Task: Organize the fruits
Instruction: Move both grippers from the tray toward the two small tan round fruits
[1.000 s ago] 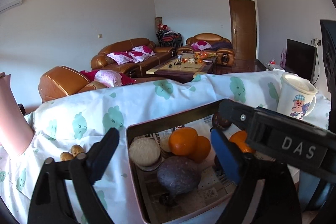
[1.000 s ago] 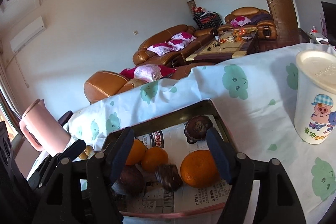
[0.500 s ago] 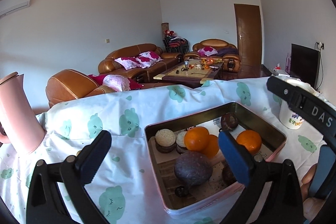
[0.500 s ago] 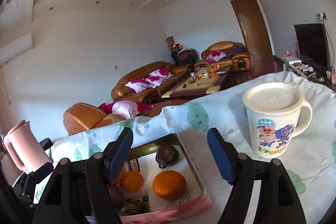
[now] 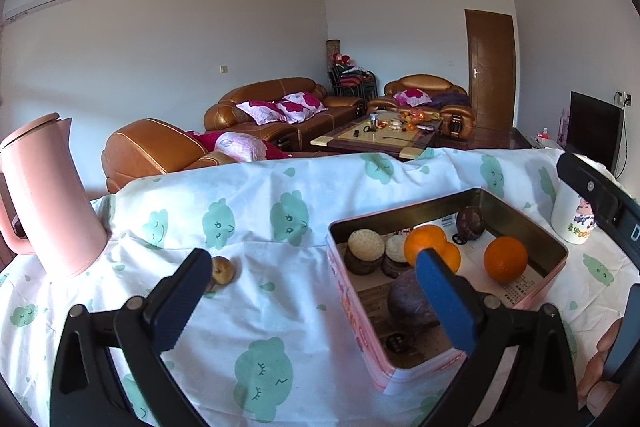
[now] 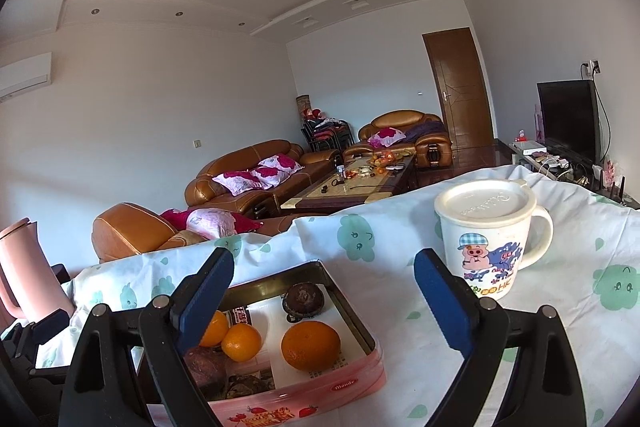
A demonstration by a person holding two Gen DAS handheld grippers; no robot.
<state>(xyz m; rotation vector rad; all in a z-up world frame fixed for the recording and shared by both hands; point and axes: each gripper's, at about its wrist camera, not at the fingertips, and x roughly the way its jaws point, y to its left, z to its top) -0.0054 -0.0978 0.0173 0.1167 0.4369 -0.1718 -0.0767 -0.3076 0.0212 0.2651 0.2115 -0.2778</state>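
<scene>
A pink tin box (image 5: 400, 217) stands on the cloud-print cloth. It holds three oranges, one apart from the others (image 5: 506, 259), dark round fruits (image 5: 470, 223) and pale round discs (image 5: 364, 245). One small brown fruit (image 5: 222, 269) lies loose on the cloth left of the tin. My left gripper (image 5: 312, 303) is open and empty, back from the tin's near left corner. My right gripper (image 6: 324, 299) hangs above the tin's (image 6: 356, 383) right end; its jaws are opening with nothing between them. Beneath it lie an orange (image 6: 310, 345) and a dark fruit (image 6: 304, 297).
A lidded white cartoon mug (image 6: 486, 239) stands right of the tin, close to my right finger. A pink jug (image 5: 44, 195) stands at the table's far left. A hand (image 5: 604, 359) shows at the lower right. Sofas and a coffee table lie beyond the table's far edge.
Both grippers drew back from over the tin. The left swung left, bringing the jug and the loose fruit into view. The right tilted up toward the mug and its jaws widened.
</scene>
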